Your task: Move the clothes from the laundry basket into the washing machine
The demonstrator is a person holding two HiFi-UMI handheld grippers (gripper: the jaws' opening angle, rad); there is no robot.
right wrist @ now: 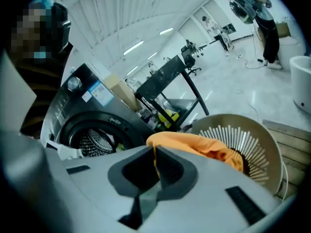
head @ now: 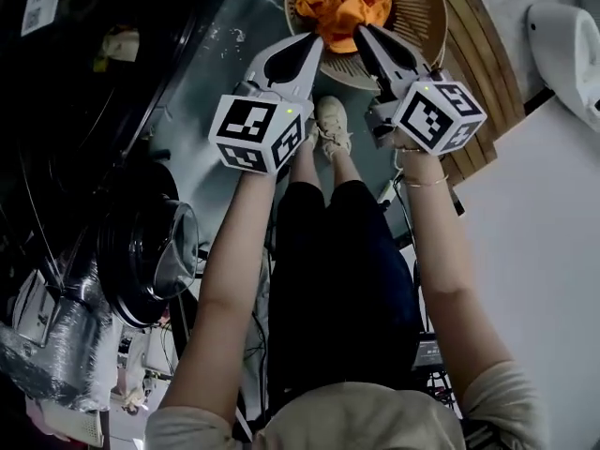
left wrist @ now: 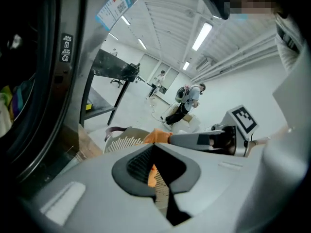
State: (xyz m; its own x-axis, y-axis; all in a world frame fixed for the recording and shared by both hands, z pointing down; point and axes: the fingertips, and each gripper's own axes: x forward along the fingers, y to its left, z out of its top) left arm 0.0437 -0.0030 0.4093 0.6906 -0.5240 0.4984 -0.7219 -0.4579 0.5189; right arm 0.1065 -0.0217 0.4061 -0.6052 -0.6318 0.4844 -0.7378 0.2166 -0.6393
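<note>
Head view: left tool and right tool, both clamped shut on one orange garment, bunched over laundry basket. Washing machine open, well apart at left. Other basket contents not discernible. Status, as judged: pickup made; carry and drop into machine outstanding.
</note>
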